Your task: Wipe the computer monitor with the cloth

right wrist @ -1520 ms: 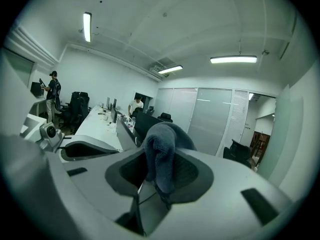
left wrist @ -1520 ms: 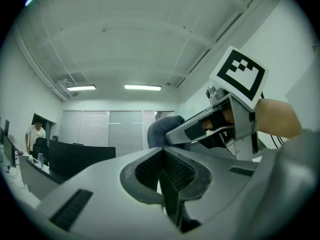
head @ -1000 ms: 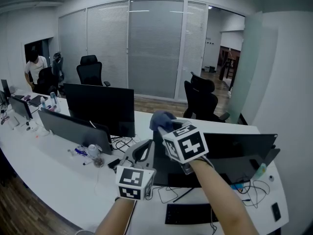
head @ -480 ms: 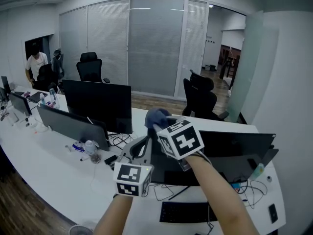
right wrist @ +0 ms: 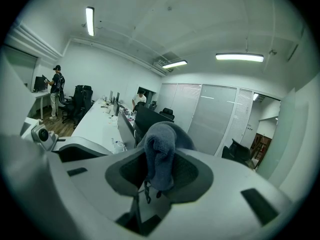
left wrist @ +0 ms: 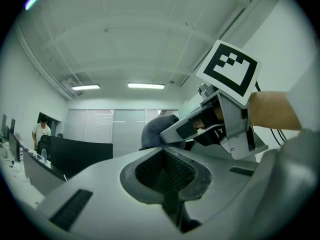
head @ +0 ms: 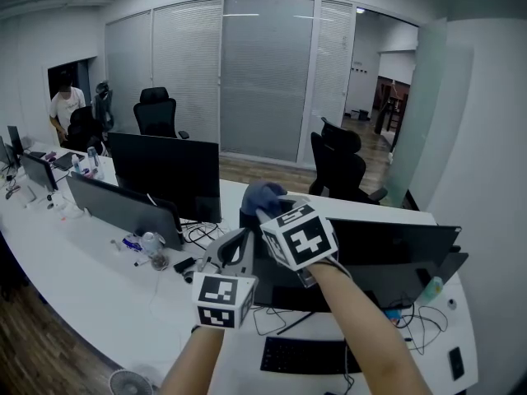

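My right gripper is shut on a bunched blue-grey cloth, held above the top left corner of the black computer monitor. The right gripper view has the cloth hanging from between the shut jaws. Just left of and below it in the head view, my left gripper hovers over the desk. In the left gripper view its jaws stand closed on nothing, and the cloth and right gripper show just beyond them.
A black keyboard lies on the white desk below the monitor, with cables around. Two more monitors stand to the left, near a clear bottle. Office chairs and a person are beyond.
Both grippers and the cloth have drifted slightly left in the head view. More of the keyboard now shows below them. Neither grip has changed.
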A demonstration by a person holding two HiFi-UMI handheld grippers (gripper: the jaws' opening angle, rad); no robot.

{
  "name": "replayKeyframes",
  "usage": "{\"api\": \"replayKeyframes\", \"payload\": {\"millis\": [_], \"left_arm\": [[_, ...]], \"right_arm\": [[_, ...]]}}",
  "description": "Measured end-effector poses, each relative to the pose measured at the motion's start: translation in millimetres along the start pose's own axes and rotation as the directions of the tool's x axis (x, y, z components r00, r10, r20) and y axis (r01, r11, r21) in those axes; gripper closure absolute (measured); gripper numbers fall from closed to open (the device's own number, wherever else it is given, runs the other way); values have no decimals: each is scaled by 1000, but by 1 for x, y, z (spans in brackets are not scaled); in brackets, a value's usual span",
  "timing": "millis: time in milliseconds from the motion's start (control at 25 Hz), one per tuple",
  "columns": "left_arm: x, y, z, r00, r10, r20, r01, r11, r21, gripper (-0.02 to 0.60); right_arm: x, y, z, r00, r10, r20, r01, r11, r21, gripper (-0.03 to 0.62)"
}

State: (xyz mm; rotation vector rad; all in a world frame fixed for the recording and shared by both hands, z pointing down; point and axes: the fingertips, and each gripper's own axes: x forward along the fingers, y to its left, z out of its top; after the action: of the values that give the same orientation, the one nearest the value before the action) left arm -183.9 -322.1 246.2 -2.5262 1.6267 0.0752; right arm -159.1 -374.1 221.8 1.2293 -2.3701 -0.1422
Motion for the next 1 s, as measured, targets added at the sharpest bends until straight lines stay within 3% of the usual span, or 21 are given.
{"api": "replayKeyframes", "payload": {"millis": [1000], "left_arm": [[16,-64,6,1000,15,-22,-15,1000,13,574]], "right_arm": [[-32,-38,-24,999,46,2,-46,999,3,476]]}}
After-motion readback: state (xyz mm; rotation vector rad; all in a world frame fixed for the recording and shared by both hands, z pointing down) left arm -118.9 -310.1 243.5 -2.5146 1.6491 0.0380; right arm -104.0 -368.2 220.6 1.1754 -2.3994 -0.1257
